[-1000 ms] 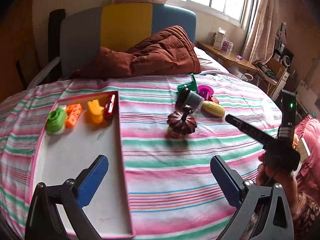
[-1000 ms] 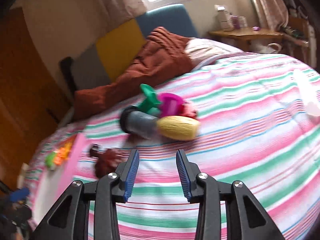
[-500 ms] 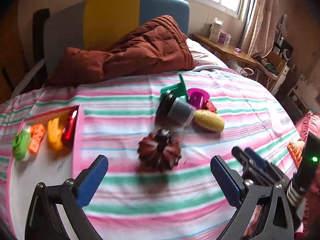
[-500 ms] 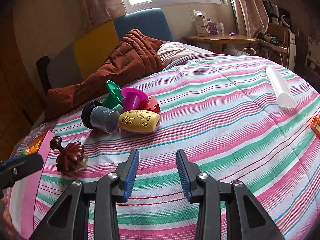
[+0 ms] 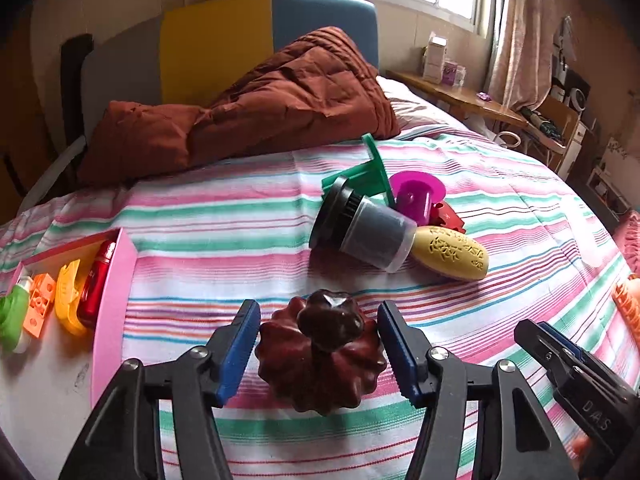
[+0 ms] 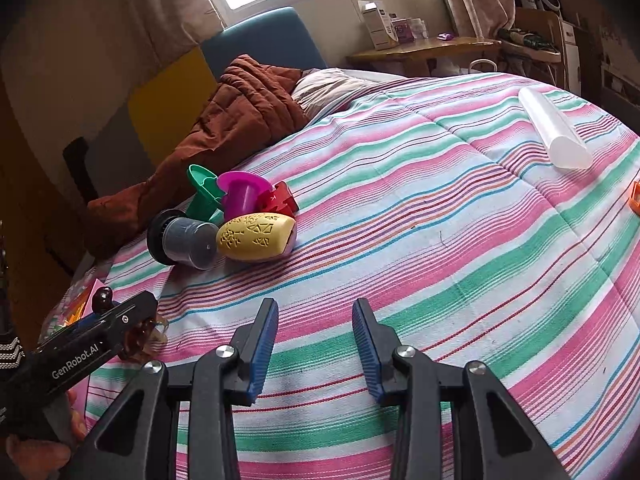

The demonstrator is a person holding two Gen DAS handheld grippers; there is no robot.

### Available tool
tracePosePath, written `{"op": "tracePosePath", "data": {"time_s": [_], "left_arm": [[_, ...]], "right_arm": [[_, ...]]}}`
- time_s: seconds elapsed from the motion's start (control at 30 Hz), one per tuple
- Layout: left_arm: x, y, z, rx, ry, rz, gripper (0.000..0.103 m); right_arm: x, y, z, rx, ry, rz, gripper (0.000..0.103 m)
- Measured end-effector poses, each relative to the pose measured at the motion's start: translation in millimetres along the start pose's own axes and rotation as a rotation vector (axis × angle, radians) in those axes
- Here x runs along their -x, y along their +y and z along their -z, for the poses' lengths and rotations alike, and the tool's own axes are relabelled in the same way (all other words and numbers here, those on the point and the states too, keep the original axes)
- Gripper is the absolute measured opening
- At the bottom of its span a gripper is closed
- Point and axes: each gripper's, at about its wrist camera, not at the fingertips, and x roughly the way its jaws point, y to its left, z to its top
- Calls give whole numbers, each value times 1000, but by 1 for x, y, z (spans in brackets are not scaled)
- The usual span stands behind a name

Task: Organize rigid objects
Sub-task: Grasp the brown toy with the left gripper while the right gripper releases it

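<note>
Bed: covered by a pink, green and white striped sheet, with a rust-brown quilt heaped at the head edge. A window and a wooden side shelf stand behind it.

Pink tray: at the left edge of the bed, cut off by the frame; it holds small green, orange, yellow and red pieces.

Clear tube: lies toward the right edge.

Toy cluster, mid-bed: dark jar on its side, touching a yellow patterned shell; green and magenta pieces behind are partly hidden.

Left gripper: fingers apart, flanking the brown pumpkin-shaped lid; contact cannot be determined.

Right gripper: fingers apart, holding nothing, over bare sheet.
</note>
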Motion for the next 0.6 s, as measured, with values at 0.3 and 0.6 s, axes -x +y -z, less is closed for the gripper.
{"op": "tracePosePath", "data": {"time_s": [0.3, 0.6], "left_arm": [[21, 2, 4, -40, -41, 49, 13], [26, 3, 16, -57, -73, 67, 13]], "right_arm": [[-1, -3, 0, -16, 0, -20, 39], [-1, -6, 0, -28, 3, -35, 39]]}}
